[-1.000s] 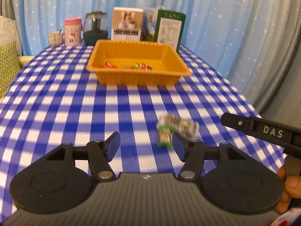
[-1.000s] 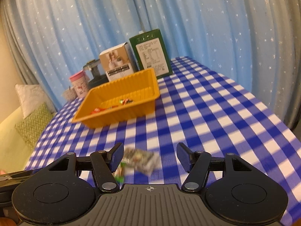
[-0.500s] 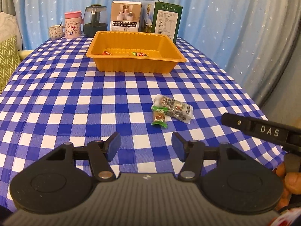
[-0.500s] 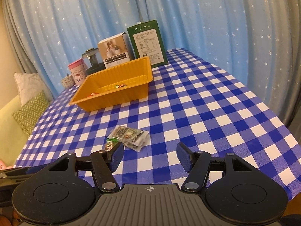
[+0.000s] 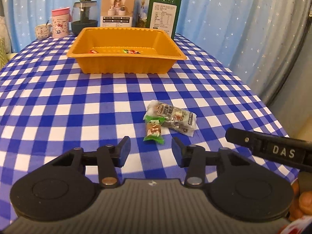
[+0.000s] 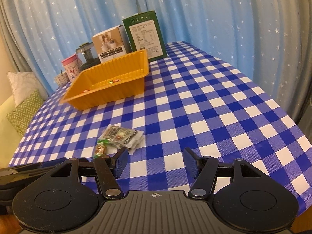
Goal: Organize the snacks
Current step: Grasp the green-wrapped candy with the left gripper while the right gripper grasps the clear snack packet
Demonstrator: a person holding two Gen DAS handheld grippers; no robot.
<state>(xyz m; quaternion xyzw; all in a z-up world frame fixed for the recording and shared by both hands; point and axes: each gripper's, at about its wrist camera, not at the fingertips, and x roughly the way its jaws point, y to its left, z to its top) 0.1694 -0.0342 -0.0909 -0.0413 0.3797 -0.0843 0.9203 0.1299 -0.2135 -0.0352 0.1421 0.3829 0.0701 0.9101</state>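
Note:
An orange tray (image 5: 124, 64) (image 6: 109, 95) stands mid-table with a few wrapped candies (image 5: 128, 51) inside. On the checked cloth in front of it lie a clear snack packet (image 5: 173, 117) (image 6: 121, 136) and a small green-ended candy (image 5: 154, 131) (image 6: 100, 149), touching each other. My left gripper (image 5: 150, 148) is open and empty, just short of the candy. My right gripper (image 6: 156, 162) is open and empty, to the right of the packet and nearer than it. Part of the right gripper's body (image 5: 269, 150) shows at the right of the left wrist view.
At the table's far end stand a green box (image 5: 162, 13) (image 6: 145, 36), a beige box (image 5: 118, 9), a dark glass jar (image 5: 84, 17), a pink cup (image 5: 60, 22) and a small mug (image 5: 42, 31). Blue starry curtains hang behind. Cushions (image 6: 21, 107) lie to the left.
Both grippers drew back and away from the two loose snacks, then came a little closer again. The snacks and tray have not moved. Both stay open.

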